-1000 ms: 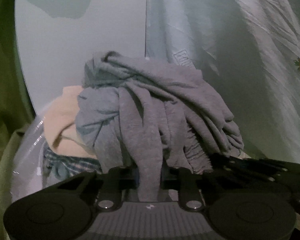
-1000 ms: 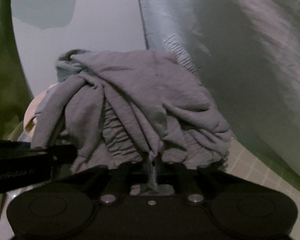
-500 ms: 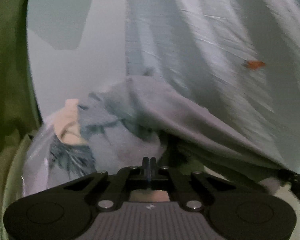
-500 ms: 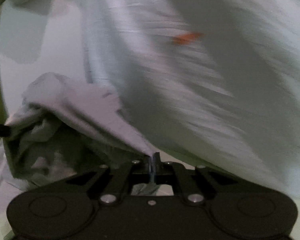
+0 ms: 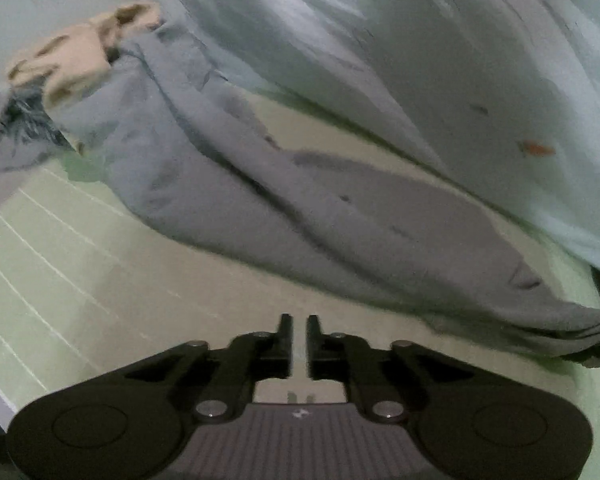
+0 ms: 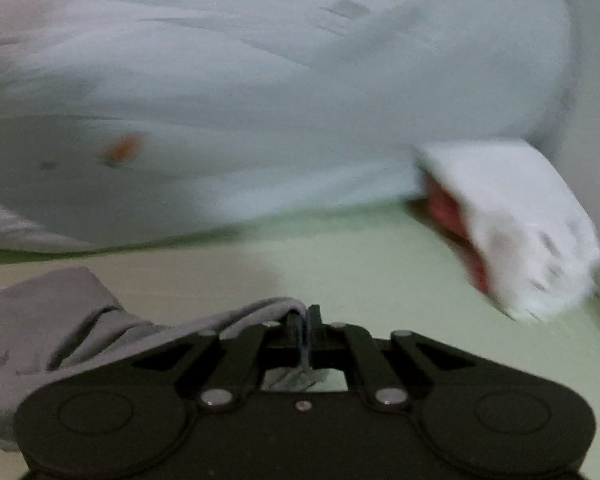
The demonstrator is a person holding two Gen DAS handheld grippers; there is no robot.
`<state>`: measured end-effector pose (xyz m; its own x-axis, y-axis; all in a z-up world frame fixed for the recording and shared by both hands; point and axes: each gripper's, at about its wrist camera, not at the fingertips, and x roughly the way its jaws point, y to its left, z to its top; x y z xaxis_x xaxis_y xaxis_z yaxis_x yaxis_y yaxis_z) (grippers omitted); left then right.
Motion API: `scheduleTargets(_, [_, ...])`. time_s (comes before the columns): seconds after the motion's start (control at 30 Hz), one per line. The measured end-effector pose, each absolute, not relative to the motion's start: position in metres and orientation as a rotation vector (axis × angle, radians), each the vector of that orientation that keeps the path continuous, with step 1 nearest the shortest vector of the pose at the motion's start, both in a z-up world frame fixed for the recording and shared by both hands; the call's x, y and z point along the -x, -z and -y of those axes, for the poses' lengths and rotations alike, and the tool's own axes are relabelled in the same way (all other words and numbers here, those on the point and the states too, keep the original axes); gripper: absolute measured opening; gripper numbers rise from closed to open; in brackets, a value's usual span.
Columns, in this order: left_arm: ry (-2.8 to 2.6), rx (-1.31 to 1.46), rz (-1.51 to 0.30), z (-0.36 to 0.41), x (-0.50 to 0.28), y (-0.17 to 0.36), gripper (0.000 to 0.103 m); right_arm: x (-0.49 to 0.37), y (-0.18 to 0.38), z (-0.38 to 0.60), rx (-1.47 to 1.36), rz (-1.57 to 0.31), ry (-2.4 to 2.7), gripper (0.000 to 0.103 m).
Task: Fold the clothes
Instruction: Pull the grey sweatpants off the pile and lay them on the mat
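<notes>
While blurred, no legible writing anywhere.

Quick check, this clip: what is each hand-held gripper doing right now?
Left hand-held gripper: jaws opening, nothing between them.
Right hand-held gripper: closed, pinching an edge of the grey garment.

White folded item (image 6: 512,220) smeared by blur, grey garment (image 5: 300,216) cut off at right edge

Bare green sheet (image 5: 100,264) lies open ahead. The grey garment (image 5: 300,208) stretches across it; pale bedding (image 5: 420,60) banks up behind.
</notes>
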<state>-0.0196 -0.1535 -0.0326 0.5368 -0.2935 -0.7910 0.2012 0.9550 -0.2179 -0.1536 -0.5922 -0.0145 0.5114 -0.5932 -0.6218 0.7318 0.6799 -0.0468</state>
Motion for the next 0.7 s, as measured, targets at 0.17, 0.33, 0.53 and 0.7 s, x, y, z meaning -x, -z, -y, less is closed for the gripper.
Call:
scheduleTargets(0.17, [0.282, 0.088, -0.966, 0.166, 0.022, 0.034, 0.032, 0.196, 0.026, 0.613, -0.33, -0.659, 0.809, 0.033])
scheduleTargets(0.33, [0.27, 0.073, -0.94, 0.182, 0.019, 0.023, 0.043, 0.213, 0.031, 0.616, -0.465, -0.625, 0.802, 0.065])
scheduleTargets(0.53, [0.276, 0.039, -0.916, 0.184, -0.019, 0.02, 0.056, 0.211, 0.038, 0.608, -0.659, -0.58, 0.779, 0.078])
scheduleTargets(0.7, [0.241, 0.056, -0.927, 0.179, -0.064, 0.027, 0.063, 0.187, 0.065, 0.611, -0.729, -0.677, 0.86, 0.079])
